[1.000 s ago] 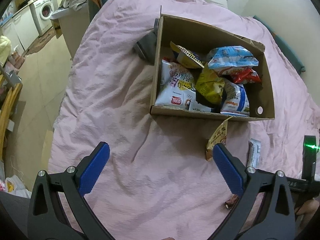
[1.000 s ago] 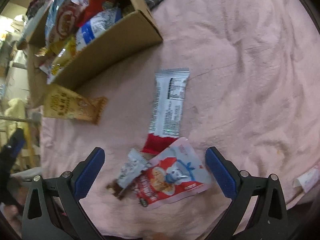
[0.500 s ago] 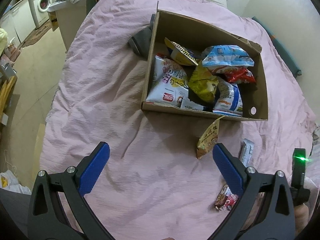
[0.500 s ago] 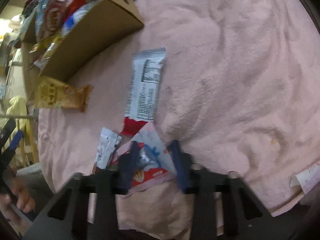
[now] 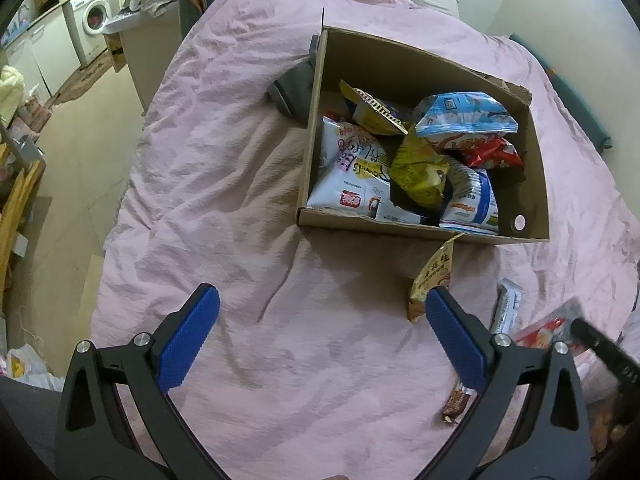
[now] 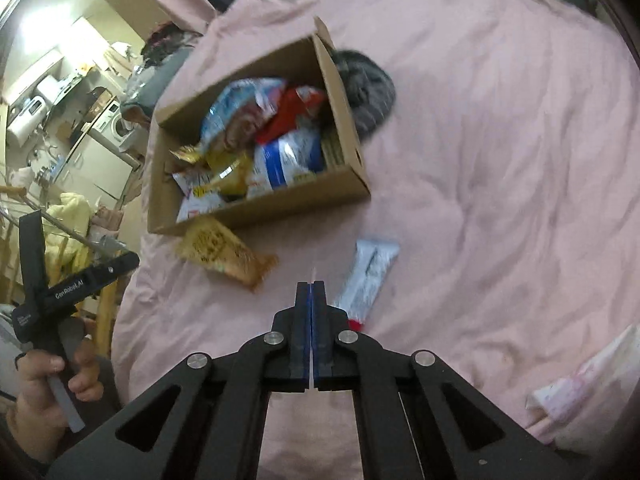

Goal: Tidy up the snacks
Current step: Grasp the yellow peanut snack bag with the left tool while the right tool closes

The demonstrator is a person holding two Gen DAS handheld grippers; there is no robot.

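From the left wrist, the left gripper hangs over the pink bed with its jaws wide apart and nothing between them, apparently waiting its turn. The cardboard box already holds a heap of snack bags. A tan peanut packet leans at the box's front wall, with a silver bar and a small brown packet loose nearby. At the right edge, the red-and-white pouch sits at the tip of the right gripper. From the right wrist, those jaws have just been closing and now stand pressed together, only a thin pale sliver showing between them. The pouch, flat beside the bar a second ago, is gone from the bed, so it is probably pinched by its edge for carrying to the box.
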